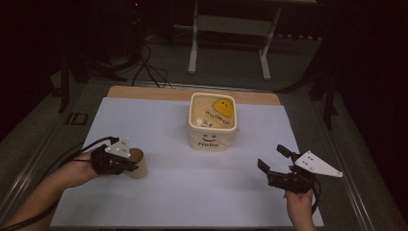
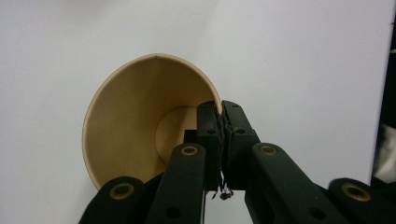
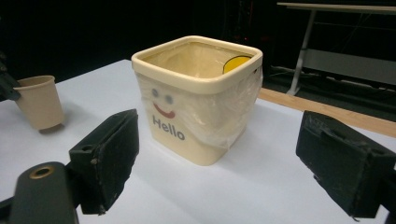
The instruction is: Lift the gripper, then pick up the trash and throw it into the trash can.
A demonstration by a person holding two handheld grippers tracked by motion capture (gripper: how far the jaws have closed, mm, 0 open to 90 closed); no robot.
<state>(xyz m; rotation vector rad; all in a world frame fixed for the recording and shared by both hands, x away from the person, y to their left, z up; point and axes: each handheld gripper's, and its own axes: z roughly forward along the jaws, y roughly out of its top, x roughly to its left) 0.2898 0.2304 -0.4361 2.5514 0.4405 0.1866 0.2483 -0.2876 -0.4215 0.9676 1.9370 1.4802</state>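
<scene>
The left tongs (image 1: 129, 165) are clenched on the rim of a tan paper cup (image 1: 138, 162) — in the left gripper view the two black jaws stand pressed together with the cup's (image 2: 135, 121) thin wall pinched between them, one jaw inside the mouth and one outside. The cup sits at the left of the white bench (image 1: 192, 192), near its front edge; seen from the right gripper view it (image 3: 40, 101) stands upright, or nearly so, on the white surface, mouth up.

The right tongs (image 1: 273, 160) are released — their jaws stand wide apart with nothing between them, hovering over the right front part of the bench. They face a cream square bucket (image 3: 198, 100) with a smiling face and the word "Hello" on its side, a clear plastic liner folded over its rim. The bucket (image 1: 213, 122) stands toward the middle back of the bench, well apart from the cup and from both tongs. Something yellow (image 1: 223, 108) shows inside it, at the far wall.
</scene>
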